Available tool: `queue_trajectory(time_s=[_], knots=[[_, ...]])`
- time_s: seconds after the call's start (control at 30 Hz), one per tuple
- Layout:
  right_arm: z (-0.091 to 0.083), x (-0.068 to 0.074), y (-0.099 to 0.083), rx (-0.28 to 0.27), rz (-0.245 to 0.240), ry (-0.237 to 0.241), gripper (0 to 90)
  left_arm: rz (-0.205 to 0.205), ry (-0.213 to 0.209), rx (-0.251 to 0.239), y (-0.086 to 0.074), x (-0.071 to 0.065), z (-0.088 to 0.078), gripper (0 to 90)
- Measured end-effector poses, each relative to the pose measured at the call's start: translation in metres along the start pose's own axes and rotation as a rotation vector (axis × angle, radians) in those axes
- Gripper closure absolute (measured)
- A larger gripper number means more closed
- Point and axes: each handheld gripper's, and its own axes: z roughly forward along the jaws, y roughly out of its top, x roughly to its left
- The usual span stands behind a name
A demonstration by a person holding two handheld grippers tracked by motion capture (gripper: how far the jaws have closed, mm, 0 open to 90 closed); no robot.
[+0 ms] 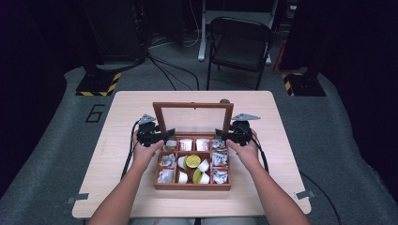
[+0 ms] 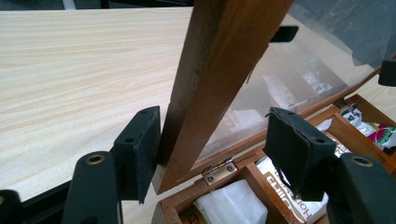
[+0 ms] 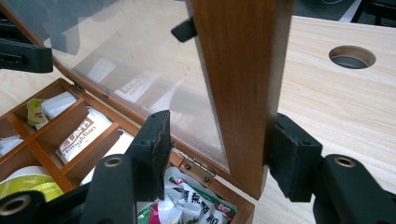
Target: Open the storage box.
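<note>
- The lid (image 1: 193,117) is seen upright at the rear of the box (image 1: 192,186) on the counter (image 1: 117,140).
- Its side rails are straddled by the left tongs (image 2: 210,144) and right tongs (image 3: 224,149), spread, outer pads touching, inner pads apart.

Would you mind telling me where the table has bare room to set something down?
Bare table lies left of the box, right of it, and behind its raised lid up to the hole. The box's compartments are crowded, and both grippers flank the lid.

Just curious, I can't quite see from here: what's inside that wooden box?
The wooden box holds white sachets, crinkled packets and green-lidded cups in compartments. Whatever lies beneath them is covered.
</note>
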Motion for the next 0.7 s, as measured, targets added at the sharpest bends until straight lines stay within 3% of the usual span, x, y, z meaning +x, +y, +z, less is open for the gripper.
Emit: queue_trajectory(time_s=[0.23,0.7], knots=[[0.0007,-0.0014,-0.0071,-0.032,0.008,-0.013,47.1,0.004,0.003,-0.002,0.0000,0.0010,0.0004,37.4],[0.0023,-0.0043,-0.0078,-0.038,-0.004,-0.021,50.9,-0.006,0.011,-0.001,-0.0004,0.0033,0.0013,40.6]])
